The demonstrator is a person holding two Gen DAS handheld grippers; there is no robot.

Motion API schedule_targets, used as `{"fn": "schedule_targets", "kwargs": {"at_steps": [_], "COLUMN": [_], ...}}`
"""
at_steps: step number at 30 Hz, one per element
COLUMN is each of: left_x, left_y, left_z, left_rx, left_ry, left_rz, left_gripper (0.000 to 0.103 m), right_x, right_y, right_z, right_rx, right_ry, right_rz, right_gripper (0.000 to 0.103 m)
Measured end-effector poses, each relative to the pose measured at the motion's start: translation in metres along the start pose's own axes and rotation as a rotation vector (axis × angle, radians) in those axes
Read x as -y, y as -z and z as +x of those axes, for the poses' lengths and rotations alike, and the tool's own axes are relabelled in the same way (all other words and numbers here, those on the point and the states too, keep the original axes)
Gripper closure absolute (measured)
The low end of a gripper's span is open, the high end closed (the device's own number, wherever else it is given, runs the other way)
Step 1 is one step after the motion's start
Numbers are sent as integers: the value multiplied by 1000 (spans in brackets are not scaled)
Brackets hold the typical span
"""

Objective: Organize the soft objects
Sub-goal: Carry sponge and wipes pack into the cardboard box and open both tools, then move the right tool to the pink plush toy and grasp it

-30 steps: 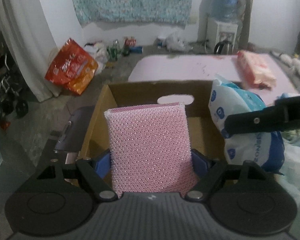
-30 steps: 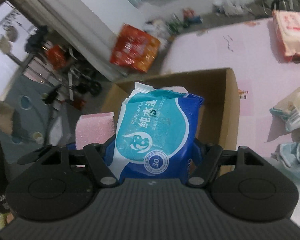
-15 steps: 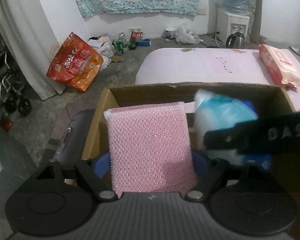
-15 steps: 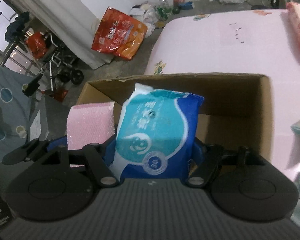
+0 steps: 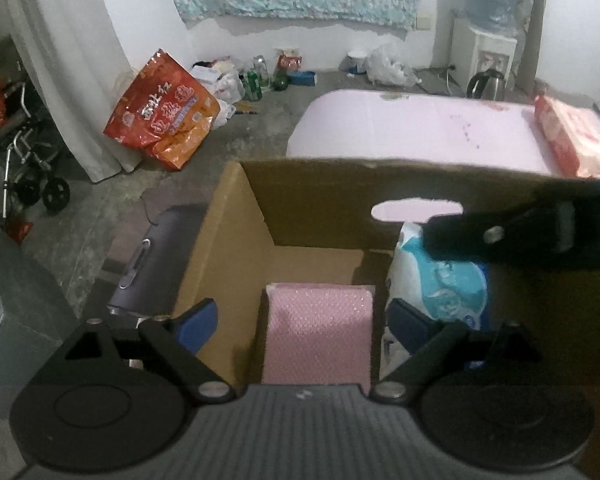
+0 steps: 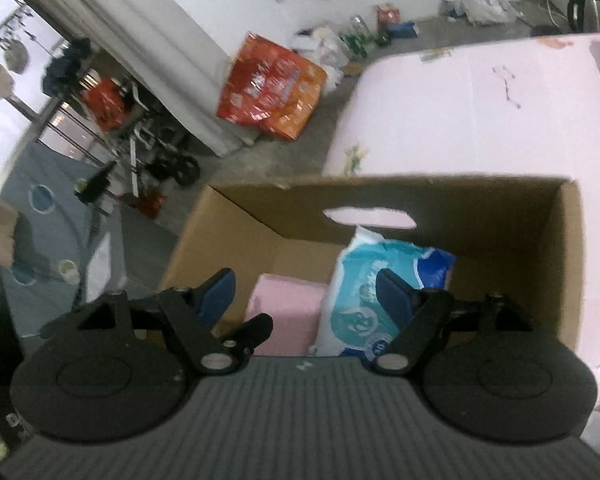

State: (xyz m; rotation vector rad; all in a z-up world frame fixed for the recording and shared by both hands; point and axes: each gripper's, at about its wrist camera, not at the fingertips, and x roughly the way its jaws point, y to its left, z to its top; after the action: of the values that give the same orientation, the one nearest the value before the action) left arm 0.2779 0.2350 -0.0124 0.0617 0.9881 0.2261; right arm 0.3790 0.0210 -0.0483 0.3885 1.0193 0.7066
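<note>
An open cardboard box [image 5: 236, 248] with a handle cut-out fills both views. A pink sponge [image 5: 318, 332] lies on the box floor, low between the blue pads of my left gripper [image 5: 304, 322]. Its jaws are opening and the pads stand clear of the sponge. A blue and white wipes pack [image 6: 376, 292] stands in the box against the far wall, to the right of the sponge [image 6: 288, 316]. My right gripper [image 6: 306, 294] hangs over the box with its jaws opening. Its right fingertip crosses in front of the pack without pressing on it. The right gripper's black arm [image 5: 532, 236] overlaps the pack [image 5: 440, 284].
The box stands at the near edge of a pale pink mat [image 5: 420, 128], which carries a red and pink package [image 5: 572, 140] at the far right. An orange bag [image 5: 164, 112], bottles and a wheeled frame [image 5: 24, 168] are on the floor. A dark grey case [image 5: 152, 264] lies left of the box.
Both grippers sank towards the box and opened. The pink sponge and the wipes pack left the pads and now rest inside the box.
</note>
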Motion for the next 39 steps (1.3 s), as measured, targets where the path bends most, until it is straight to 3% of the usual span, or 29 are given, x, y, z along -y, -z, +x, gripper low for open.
{"fn": "schedule_targets", "kwargs": {"at_steps": [5, 10, 17, 23, 27, 31, 35, 39], "left_x": [1, 18, 73, 133, 180, 230, 273, 298], "left_y": [6, 24, 64, 98, 119, 133, 139, 138], "left_z": [-46, -105, -171, -194, -199, -193, -182, -166], "left_rx": [52, 116, 174, 195, 212, 225, 256, 218], "left_ry": [42, 125, 269, 392, 422, 420, 355, 337], "left_rz": [-28, -7, 60, 93, 144, 215, 300, 331], "left_gripper": [10, 9, 7, 7, 7, 7, 7, 10], "right_x": [4, 24, 97, 178, 229, 272, 300, 319], "right_y": [5, 30, 102, 183, 230, 254, 256, 244], "right_z": [-59, -148, -291, -374, -396, -387, -360, -323], "right_rx": [51, 103, 208, 291, 326, 343, 364, 356], "right_ry": [-67, -149, -152, -64, -27, -57, -87, -103], "right_rz": [-7, -32, -1, 108, 220, 367, 473, 559], "right_gripper": [25, 21, 19, 19, 19, 18, 18, 18]}}
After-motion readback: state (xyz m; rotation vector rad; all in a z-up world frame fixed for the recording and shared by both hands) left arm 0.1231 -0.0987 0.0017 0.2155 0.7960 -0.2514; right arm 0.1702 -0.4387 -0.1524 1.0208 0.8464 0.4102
